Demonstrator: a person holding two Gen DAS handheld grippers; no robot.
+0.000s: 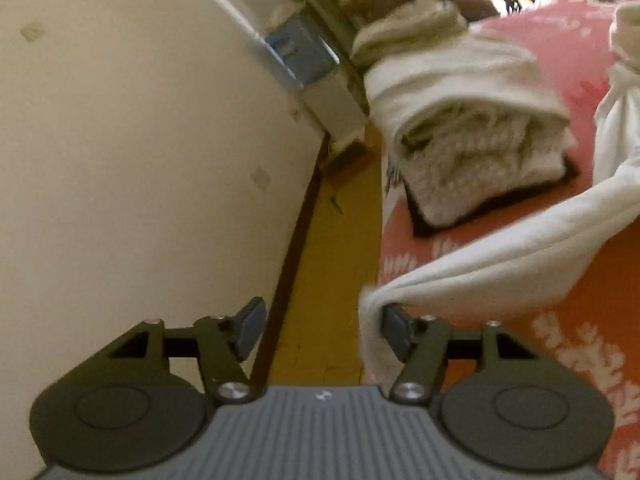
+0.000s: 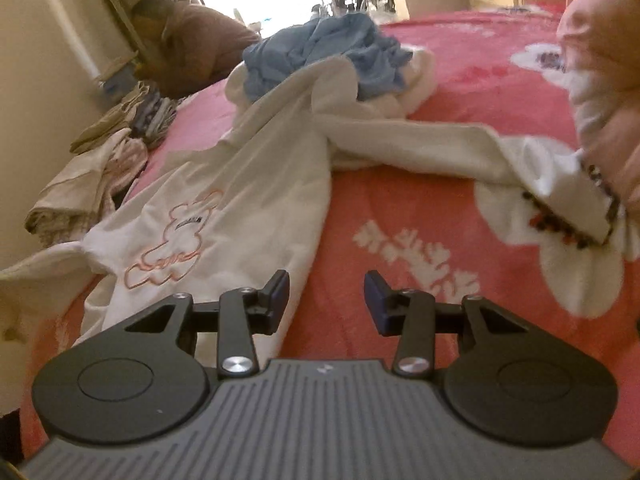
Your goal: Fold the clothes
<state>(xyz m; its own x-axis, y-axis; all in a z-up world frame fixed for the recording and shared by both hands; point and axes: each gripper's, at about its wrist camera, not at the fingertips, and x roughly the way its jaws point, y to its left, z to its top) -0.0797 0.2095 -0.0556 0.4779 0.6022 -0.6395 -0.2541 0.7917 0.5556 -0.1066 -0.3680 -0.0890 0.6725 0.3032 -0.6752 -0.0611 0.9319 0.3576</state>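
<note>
In the right wrist view a white garment with a pink outline drawing lies spread on the pink flowered bedcover. One sleeve runs right to a dark-trimmed cuff. My right gripper hovers open just above the garment's near edge, with nothing between its fingers. In the left wrist view my left gripper is open at the bed's edge. A corner of the white garment hangs against its right finger, unpinched. A stack of folded white clothes sits beyond.
A crumpled blue garment lies on white cloth farther up the bed. Folded piles line the bed's left edge. A wall and a strip of yellow floor run along it. A person in brown crouches beyond. Blurred pink bedding fills the right.
</note>
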